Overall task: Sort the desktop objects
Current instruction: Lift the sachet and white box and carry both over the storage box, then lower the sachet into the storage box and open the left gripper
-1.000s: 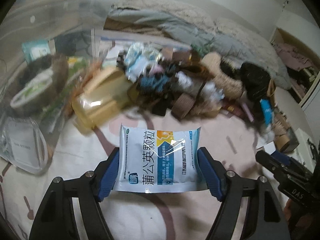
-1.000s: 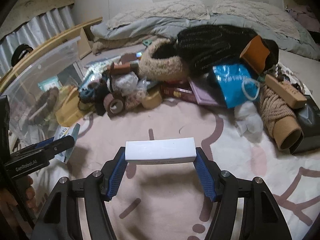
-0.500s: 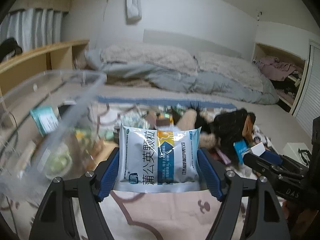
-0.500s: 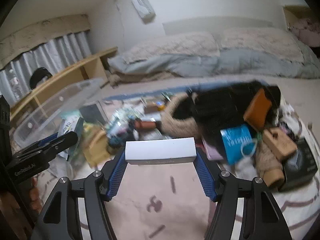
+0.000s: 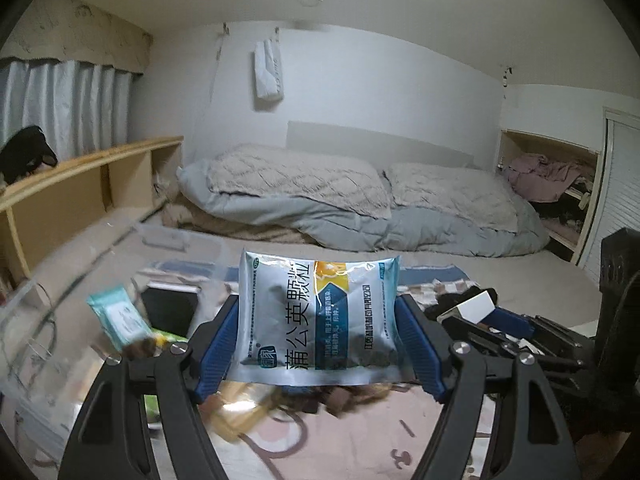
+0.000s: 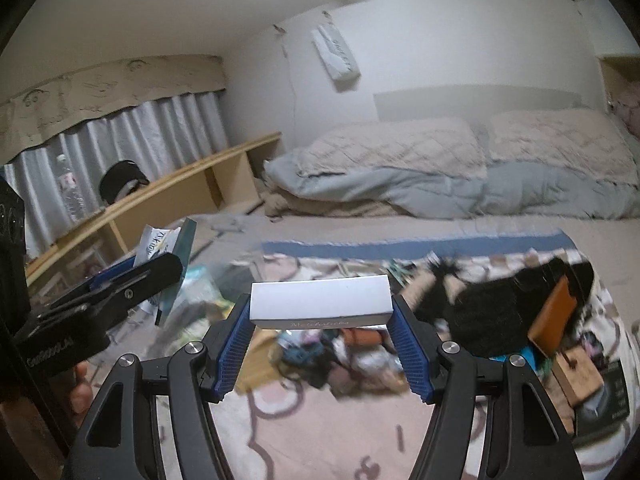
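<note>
My left gripper is shut on a silver, blue and yellow medicine sachet, held upright high above the bed cloth. My right gripper is shut on a long white box, held level by its two ends. In the left wrist view the right gripper shows at the right with the white box. The right wrist view has the left gripper at the left with the sachet seen edge on. A blurred heap of small objects lies below on the pink patterned cloth.
A clear plastic bin with a teal wipes pack and a black item stands at the left. A dark furry thing, an orange case and brown boxes lie right. Bedding is behind, and a wooden shelf runs along the left wall.
Both grippers have risen and tipped up with their loads, so the heap of objects has dropped low in view and the bed, wall and ceiling now show. Neither grip has changed.
</note>
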A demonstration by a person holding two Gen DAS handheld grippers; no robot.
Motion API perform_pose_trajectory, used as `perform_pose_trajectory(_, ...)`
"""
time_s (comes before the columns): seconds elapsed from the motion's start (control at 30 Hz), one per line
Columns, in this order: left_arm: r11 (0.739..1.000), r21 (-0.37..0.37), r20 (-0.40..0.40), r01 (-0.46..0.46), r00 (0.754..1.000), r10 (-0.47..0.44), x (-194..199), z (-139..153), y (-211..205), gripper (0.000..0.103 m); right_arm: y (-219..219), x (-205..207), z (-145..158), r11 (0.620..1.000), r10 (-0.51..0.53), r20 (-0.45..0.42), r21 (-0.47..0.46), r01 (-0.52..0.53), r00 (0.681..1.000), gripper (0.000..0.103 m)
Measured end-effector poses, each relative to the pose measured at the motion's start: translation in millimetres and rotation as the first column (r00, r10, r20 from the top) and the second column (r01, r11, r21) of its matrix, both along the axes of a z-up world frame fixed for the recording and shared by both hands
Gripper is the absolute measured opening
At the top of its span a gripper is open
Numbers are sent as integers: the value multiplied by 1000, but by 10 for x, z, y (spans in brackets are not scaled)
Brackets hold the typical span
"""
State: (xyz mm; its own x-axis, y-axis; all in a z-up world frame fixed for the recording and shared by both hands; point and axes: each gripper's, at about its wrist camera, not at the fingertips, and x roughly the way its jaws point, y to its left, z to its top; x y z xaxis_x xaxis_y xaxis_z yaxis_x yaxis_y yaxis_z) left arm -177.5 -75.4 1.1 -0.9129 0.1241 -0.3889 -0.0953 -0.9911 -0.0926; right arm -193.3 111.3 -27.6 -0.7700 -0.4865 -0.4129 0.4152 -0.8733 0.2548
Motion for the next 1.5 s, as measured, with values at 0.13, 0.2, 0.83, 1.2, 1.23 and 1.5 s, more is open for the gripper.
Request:
perform_pose_trajectory(0.13,999,-18,-11,-47,999,46,28,176,-303,77,-215,6,154,999,37,-21,-13,-37,999,67)
perform_pose_trajectory(0.2,997,-24,-13,-72,997,72,49,251,-475,76,-344,7,232,998,60,-29,-17,-60,998,67)
perform_pose_trajectory(0.83,973,-88,123,-215,967,225,162,187,-1855,77,-1502,66,405,971,238,10,-5,-238,971,67)
perform_pose_trajectory(1.2,973,-86,295,-213,928,229,63,-131,-2308,77,-1943,74,259,958,284,80,22,-286,956,67)
perform_pose_trajectory(1.23,975,-89,310,-203,925,221,52,-153,-2316,77,-1964,68,255,958,284,82,22,-287,955,67)
perform_pose_trajectory(1.5,975,-156,387,-157,898,207,-17,-338,-2289,77,-2115,56,225,956,289,105,23,-293,952,67)
